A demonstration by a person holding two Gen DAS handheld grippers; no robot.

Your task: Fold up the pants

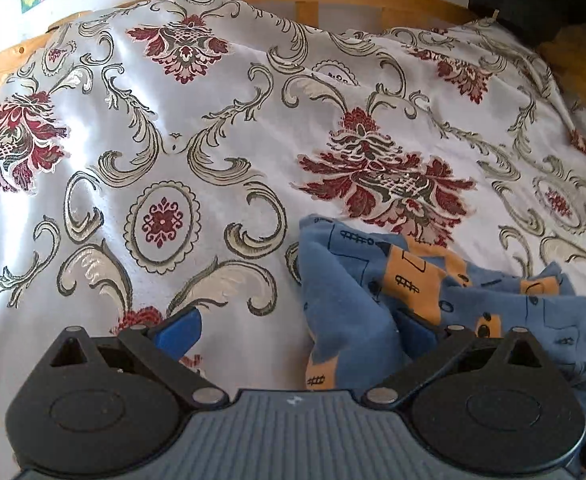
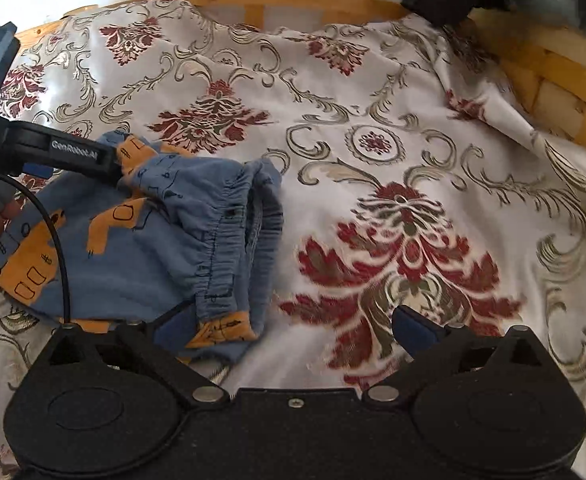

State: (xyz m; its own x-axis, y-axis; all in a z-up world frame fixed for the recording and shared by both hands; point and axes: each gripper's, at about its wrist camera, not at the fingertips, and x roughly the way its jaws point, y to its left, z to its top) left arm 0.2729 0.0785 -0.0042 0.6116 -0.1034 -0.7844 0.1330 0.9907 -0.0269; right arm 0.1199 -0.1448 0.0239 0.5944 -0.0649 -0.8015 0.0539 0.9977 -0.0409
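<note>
Clearly "GenRobot.AI" on left gripper point(image 2: 109, 164), touching pants point(image 2: 165, 240).

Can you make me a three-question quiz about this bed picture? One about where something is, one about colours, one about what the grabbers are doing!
1. Where do the small blue and orange patterned pants lie?
A. on the floral bedspread
B. on the floor
C. on a chair

2. What colour are the big flowers on the bedspread?
A. green
B. dark red
C. purple

3. How do the right gripper jaws stand?
A. clamped on a sock
B. shut, empty
C. open

Answers:
1 A, bedspread shows all around the pants.
2 B, the blooms are dark red.
3 C, a wide gap separates the blue pads.
</note>
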